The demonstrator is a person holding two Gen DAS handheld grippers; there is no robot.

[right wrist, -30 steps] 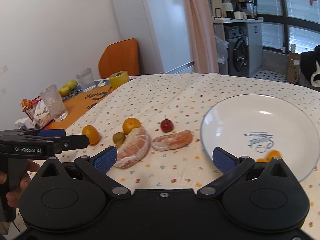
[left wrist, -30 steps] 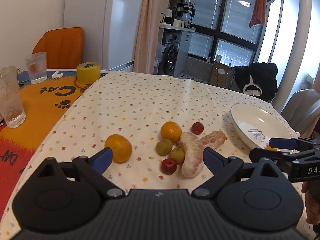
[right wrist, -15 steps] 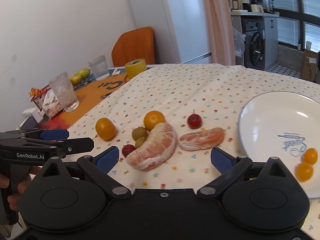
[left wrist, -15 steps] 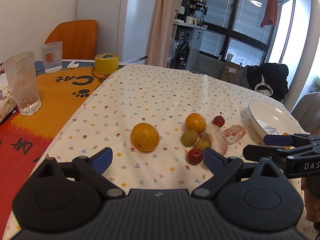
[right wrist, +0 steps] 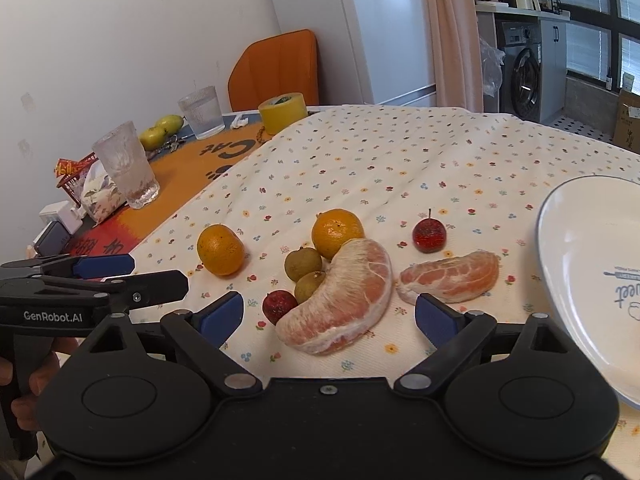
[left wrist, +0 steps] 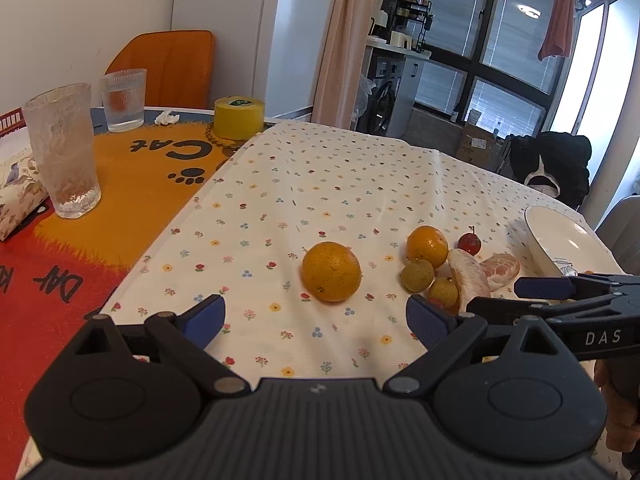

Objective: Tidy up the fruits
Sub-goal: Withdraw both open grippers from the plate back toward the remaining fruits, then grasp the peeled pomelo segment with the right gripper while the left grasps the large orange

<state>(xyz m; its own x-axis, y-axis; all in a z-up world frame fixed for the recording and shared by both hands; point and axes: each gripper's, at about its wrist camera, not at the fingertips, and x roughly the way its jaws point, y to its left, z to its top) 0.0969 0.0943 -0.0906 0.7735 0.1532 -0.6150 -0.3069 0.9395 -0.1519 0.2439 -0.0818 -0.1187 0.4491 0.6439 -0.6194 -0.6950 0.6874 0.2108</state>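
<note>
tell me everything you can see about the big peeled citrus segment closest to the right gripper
The large peeled segment is a curved crescent, pale pink flesh under a whitish membrane, with its peel off and looking intact. It lies flat on the floral tablecloth, just ahead of the open right gripper, not held. Its upper end rests against an orange; a brownish-green fruit and a small red fruit sit against its left side. A smaller segment lies apart, to its right.

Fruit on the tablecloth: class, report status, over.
Left hand-held gripper open, facing lone orange. Right hand-held gripper open over big pomelo wedge. Plate rightward. Nothing blocking.
</note>
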